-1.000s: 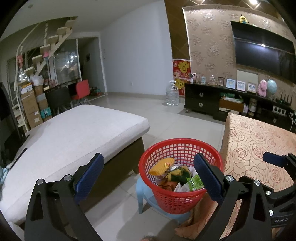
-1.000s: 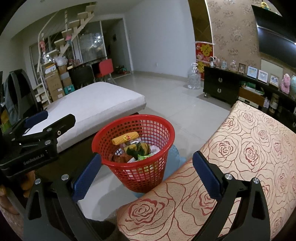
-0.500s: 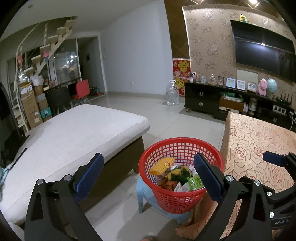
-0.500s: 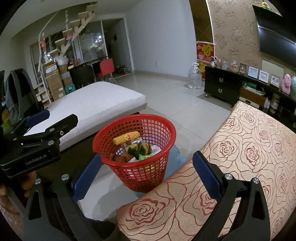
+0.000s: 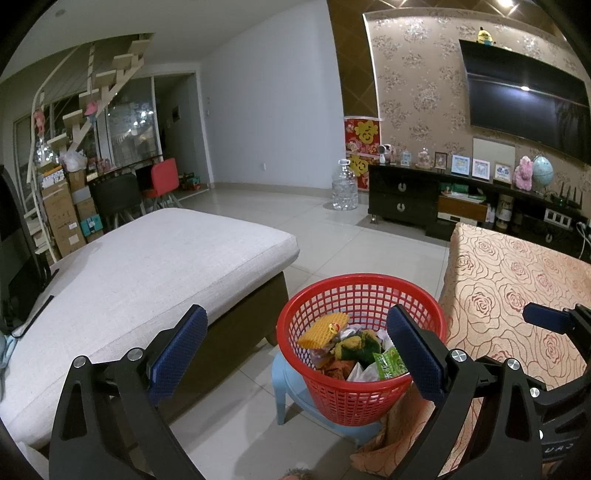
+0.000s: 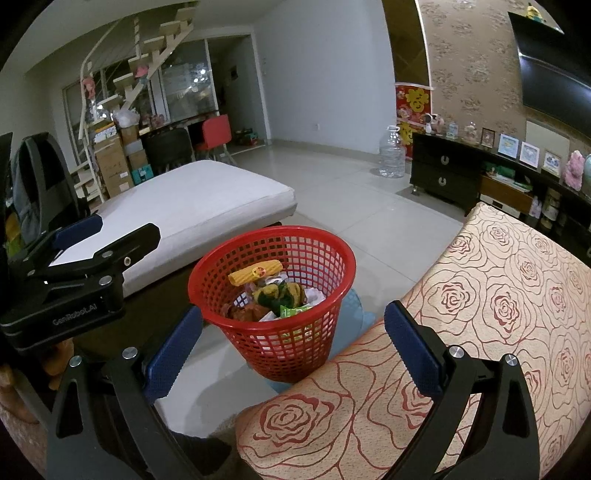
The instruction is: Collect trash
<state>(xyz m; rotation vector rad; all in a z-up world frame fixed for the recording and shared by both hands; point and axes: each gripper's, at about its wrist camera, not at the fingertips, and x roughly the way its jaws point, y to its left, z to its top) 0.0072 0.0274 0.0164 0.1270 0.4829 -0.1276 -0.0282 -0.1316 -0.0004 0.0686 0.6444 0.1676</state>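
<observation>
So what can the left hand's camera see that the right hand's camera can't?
Only the left wrist view shows the globe on the cabinet, the yellow plush toy above the TV, and the right gripper poking in from the side. Only the right wrist view shows the backpack by the wall and the body of the left gripper from outside. Both show the red basket full of trash on its blue stool, the white cushion, the rose-patterned cloth and the water jug. Both grippers are open and empty.

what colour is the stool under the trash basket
Light blue stool, seen best in the left wrist view, beneath the red basket.
</observation>
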